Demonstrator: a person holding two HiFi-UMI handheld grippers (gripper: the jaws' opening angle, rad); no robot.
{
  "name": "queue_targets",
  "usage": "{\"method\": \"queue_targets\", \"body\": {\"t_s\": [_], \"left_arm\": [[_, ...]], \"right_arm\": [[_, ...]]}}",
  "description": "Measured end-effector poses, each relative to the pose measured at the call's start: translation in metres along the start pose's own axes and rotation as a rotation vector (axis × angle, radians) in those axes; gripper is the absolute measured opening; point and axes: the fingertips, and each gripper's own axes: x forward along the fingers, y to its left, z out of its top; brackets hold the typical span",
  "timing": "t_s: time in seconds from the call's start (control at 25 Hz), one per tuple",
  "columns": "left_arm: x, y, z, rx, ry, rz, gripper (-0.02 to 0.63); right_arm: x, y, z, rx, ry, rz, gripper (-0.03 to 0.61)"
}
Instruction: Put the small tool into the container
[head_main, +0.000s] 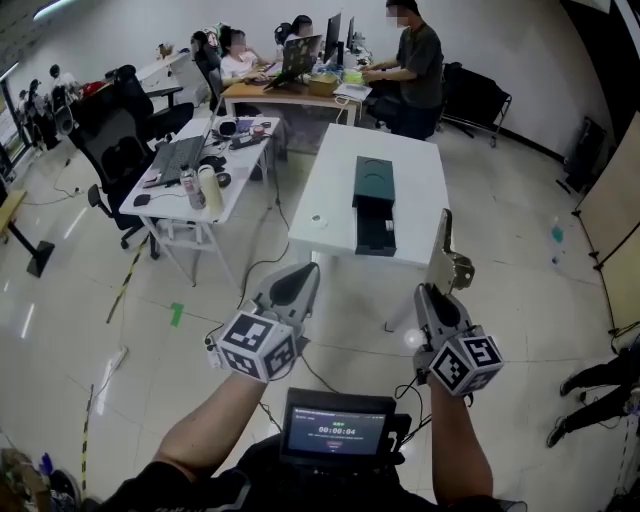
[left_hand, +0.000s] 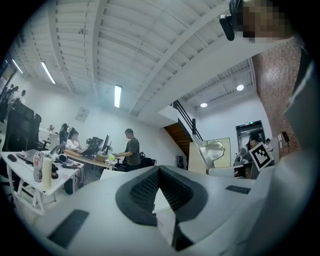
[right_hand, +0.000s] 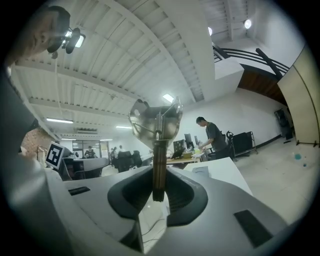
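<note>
My right gripper (head_main: 436, 296) is shut on the handle of a small shiny metal tool (head_main: 446, 254), which stands upright above its jaws. In the right gripper view the tool (right_hand: 155, 125) has a rounded scoop-like head over a thin stem that is pinched between the pads. My left gripper (head_main: 297, 284) is shut with nothing in it, held level with the right one above the floor. The container, a dark green box (head_main: 373, 204) with one end pulled open, lies on a white table (head_main: 420, 190) ahead of both grippers. From the left gripper view the tool (left_hand: 213, 152) shows to the right.
A desk (head_main: 165, 205) with a laptop and bottles stands to the left, with black office chairs (head_main: 115, 150) beside it. People sit and stand at desks at the back (head_main: 285, 92). Cables run across the floor (head_main: 255, 270). A tan board (head_main: 615, 215) leans at the right.
</note>
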Motion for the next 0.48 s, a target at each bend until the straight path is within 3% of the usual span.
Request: {"method": "queue_targets", "body": {"t_s": [0.2,0.48], "left_arm": [[0.09,0.011,0.007,0.022,-0.001,0.062,0.009],[0.184,0.025,0.001,0.024,0.032,0.122,0.009]], "right_arm": [[0.055,-0.078,0.027,0.007,0.017,0.07,0.058],[0.117,-0.169,0.037,0.056,0.067,0.096,0.058]]}}
